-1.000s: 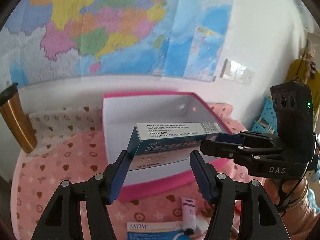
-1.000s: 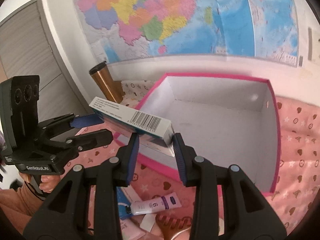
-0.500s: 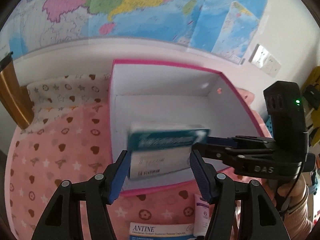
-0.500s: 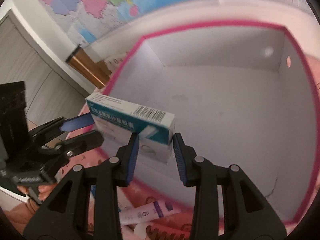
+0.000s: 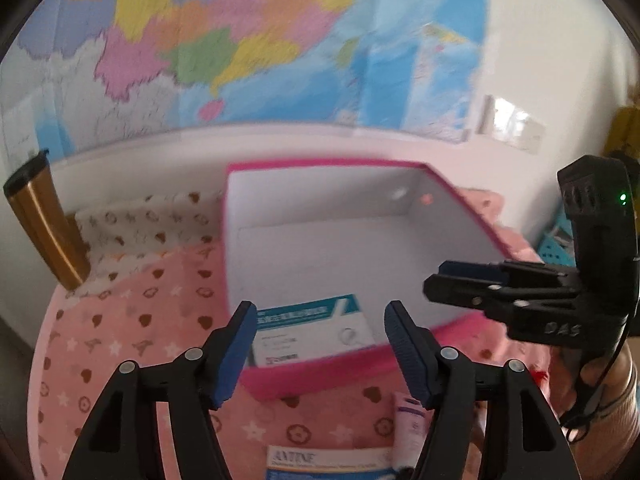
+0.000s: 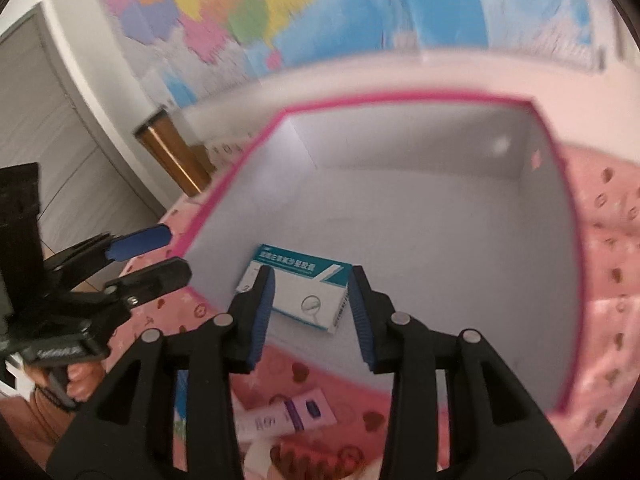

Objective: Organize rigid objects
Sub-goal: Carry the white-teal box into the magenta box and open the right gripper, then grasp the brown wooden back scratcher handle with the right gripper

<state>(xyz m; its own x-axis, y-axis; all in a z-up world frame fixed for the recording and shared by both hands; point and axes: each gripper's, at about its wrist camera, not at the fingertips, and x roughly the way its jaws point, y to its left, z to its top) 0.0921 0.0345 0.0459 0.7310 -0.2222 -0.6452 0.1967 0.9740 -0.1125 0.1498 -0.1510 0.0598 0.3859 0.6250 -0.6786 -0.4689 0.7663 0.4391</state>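
While the pink-rimmed box [image 6: 400, 104] held only the medicine carton [image 6: 304, 292] flat near its front wall, both the left gripper [image 5: 320, 320] and right gripper [image 6: 312, 292] were opening, empty, with the tube [image 6: 296, 416] and ANTINE pack [image 5: 328, 462] left outside

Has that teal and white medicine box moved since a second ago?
Yes. The medicine box went down from above the near rim of the pink storage box and now lies on its floor, free of both grippers' fingers.
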